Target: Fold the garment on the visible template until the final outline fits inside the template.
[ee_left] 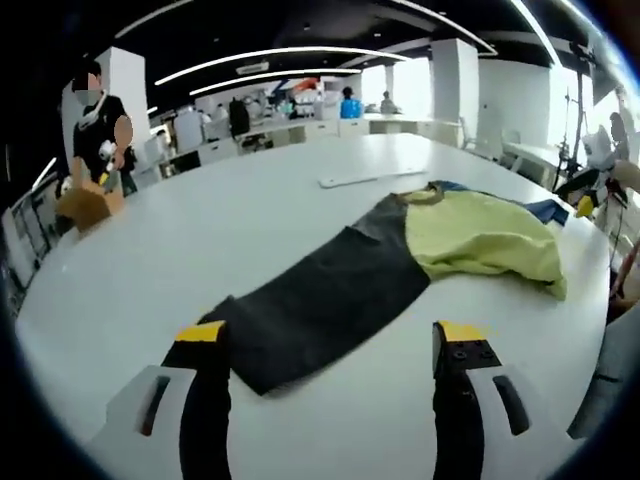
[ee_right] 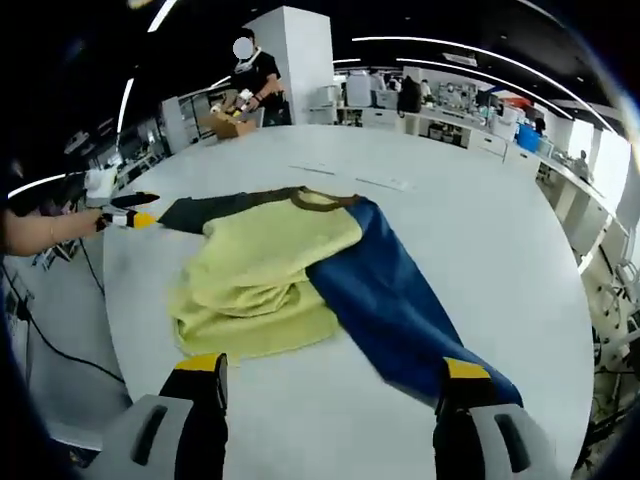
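Observation:
The garment lies flat on the white round table. Its yellow body is folded over in layers. A dark grey sleeve stretches towards my left gripper, which is open, its left jaw tip at the sleeve's end. A blue sleeve runs towards my right gripper, also open, with its right jaw tip over the cuff. Nothing is held between the jaws of either gripper. The left gripper shows at the table's far rim beside the grey sleeve. The right gripper shows past the yellow body.
A flat white strip lies on the table beyond the garment. A person stands at the far side by a cardboard box. Cables trail on the floor off the table's edge. Office desks and white pillars fill the background.

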Tool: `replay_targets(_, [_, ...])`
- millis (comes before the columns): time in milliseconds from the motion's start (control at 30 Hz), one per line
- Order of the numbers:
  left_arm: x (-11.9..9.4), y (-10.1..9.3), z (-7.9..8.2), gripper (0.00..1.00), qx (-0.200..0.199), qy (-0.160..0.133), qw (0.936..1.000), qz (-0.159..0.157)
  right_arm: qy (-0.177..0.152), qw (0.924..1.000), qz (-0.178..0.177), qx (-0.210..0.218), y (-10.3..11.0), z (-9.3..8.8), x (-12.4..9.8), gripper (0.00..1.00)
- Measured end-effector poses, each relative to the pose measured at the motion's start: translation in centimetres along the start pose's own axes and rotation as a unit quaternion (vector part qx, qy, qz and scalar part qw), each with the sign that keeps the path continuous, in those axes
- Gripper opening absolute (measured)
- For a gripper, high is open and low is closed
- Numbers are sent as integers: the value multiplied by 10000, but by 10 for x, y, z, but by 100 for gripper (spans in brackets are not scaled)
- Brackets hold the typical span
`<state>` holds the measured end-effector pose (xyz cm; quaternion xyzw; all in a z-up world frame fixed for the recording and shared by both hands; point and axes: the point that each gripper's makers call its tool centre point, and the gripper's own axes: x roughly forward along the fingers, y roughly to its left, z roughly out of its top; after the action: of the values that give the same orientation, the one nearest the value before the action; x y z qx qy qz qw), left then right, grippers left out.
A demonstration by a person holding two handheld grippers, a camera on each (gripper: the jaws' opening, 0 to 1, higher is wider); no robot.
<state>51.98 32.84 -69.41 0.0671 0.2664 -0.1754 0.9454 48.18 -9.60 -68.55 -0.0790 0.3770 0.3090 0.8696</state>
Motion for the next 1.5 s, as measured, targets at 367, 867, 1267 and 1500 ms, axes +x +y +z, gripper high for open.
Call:
replay_targets(367, [-10, -26, -2, 92, -108, -89, 9992, -370, -81, 9977, 662, -154, 52, 9, 18, 78])
replay_targets(867, [-28, -59, 1, 99, 102, -99, 9970, -755, -53, 9869, 1383, -826, 124, 8, 39, 60])
replay_targets(1267, [-37, -75, -3, 98, 152, -111, 9961, -866, 69, 9767, 1618, -1410, 156, -8, 61, 38])
replay_targets(1500, [-41, -77, -8, 94, 203, -42, 9964, -817, 168, 9758, 1497, -1583, 160, -22, 71, 23])
